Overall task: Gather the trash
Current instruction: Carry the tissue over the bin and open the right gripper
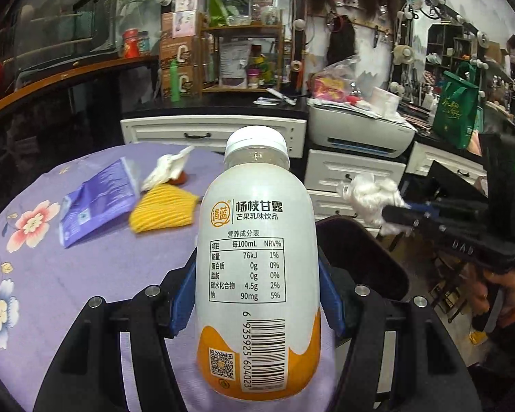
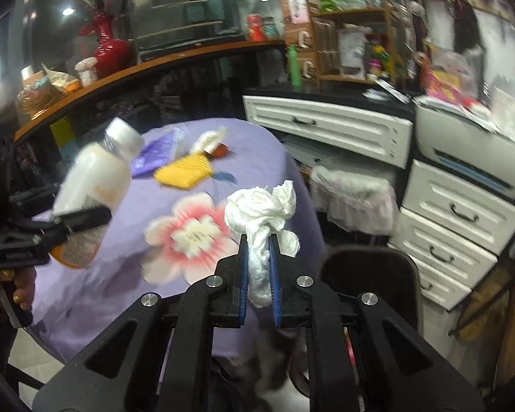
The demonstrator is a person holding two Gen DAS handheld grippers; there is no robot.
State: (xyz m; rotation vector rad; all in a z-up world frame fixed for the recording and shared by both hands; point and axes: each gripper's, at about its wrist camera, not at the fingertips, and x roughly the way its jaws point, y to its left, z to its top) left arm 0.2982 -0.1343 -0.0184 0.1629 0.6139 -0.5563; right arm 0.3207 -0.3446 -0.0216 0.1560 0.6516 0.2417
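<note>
My left gripper (image 1: 257, 274) is shut on a white and orange drink bottle (image 1: 257, 274) with a white cap, held above the purple flowered tablecloth (image 1: 86, 274). The bottle also shows in the right wrist view (image 2: 92, 185), with the left gripper (image 2: 82, 219) around it. My right gripper (image 2: 259, 243) is shut on a crumpled white tissue (image 2: 261, 206), held over the table's right edge; the tissue shows in the left wrist view (image 1: 370, 195). On the table lie a purple wrapper (image 1: 96, 199), a yellow foam net (image 1: 161, 213) and a second white tissue (image 1: 168, 168).
A dark chair back (image 2: 370, 274) stands just right of the table. White drawer cabinets (image 2: 456, 219) and a printer (image 2: 470, 158) line the right side. A wooden counter (image 2: 137, 65) with a red vase runs behind the table.
</note>
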